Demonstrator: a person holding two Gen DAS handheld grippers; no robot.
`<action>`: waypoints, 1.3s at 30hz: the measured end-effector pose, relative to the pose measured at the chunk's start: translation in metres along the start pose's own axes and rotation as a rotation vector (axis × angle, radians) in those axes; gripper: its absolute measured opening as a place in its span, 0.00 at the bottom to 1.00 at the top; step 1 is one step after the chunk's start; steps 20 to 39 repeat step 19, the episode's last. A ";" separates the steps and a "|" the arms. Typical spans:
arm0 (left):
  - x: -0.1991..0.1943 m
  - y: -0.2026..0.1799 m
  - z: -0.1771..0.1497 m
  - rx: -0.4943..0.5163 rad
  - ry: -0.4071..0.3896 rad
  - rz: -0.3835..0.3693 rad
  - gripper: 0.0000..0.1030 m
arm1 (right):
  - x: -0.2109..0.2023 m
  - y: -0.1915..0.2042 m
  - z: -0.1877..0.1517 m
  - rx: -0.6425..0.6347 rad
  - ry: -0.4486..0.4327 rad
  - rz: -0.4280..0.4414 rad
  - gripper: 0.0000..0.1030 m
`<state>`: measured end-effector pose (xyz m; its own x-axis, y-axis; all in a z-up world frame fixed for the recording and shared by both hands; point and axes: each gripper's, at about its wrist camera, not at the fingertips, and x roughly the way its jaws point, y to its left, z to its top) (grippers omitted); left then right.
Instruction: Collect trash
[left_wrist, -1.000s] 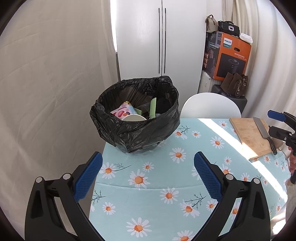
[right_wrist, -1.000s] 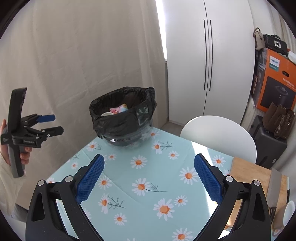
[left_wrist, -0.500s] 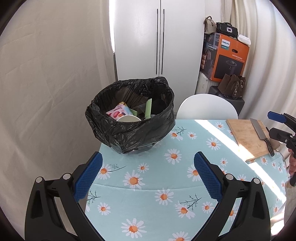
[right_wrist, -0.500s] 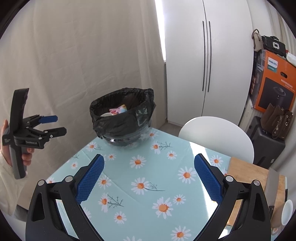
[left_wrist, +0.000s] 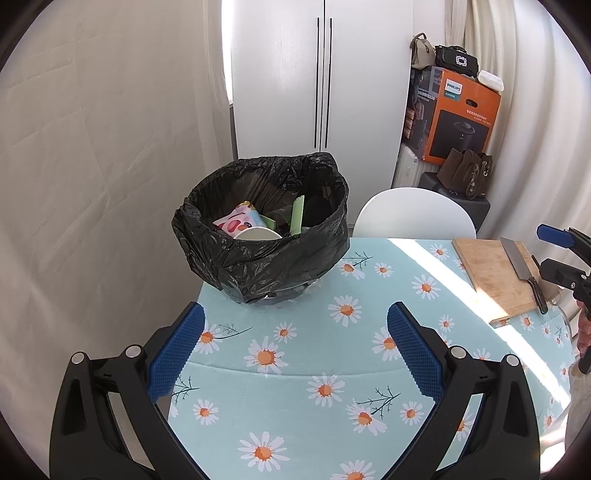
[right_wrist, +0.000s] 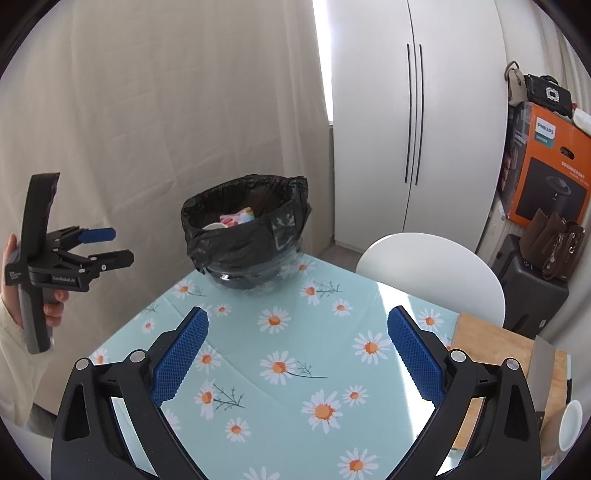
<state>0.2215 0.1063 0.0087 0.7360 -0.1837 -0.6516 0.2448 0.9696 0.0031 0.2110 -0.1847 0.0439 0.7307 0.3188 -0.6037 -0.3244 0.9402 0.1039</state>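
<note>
The left tool (left_wrist: 295, 321) hangs over the near edge of the tabletop (left_wrist: 369, 369) with its blue pads spread wide and nothing between them, aimed at the bin (left_wrist: 264, 229) that stands at the far left corner. From this side the bin is lined with a black bag (left_wrist: 295, 258) folded down over the rim, and inside sit a pink wrapper (left_wrist: 238, 221), a white cup or bowl rim (left_wrist: 256, 233) and a green strip of card (left_wrist: 296, 216). That load looks light, and the bag is thin, soft and slippery, so I would pinch the folded-over film at the rim, where it is doubled, not the bulging side, which could tear or slide. Off to the right lie a cutting board (left_wrist: 491, 273) with a knife (left_wrist: 522, 264) on it, well apart from the bin. From the right tool (right_wrist: 297, 325), also spread wide and empty, the same bin (right_wrist: 245, 236) shows across the daisy cloth, its base looking like clear hard plastic under the film, and the left tool (right_wrist: 110, 245) is held up beside it in a hand (right_wrist: 51, 310), apart from the bag.
</note>
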 end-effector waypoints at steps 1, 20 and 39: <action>-0.001 0.000 0.000 -0.001 -0.002 0.002 0.94 | 0.000 0.000 0.000 -0.003 -0.001 0.000 0.91; -0.012 -0.009 -0.001 0.035 -0.035 -0.005 0.94 | 0.008 0.007 -0.006 -0.027 0.013 0.004 0.91; -0.012 -0.009 -0.001 0.035 -0.035 -0.005 0.94 | 0.008 0.007 -0.006 -0.027 0.013 0.004 0.91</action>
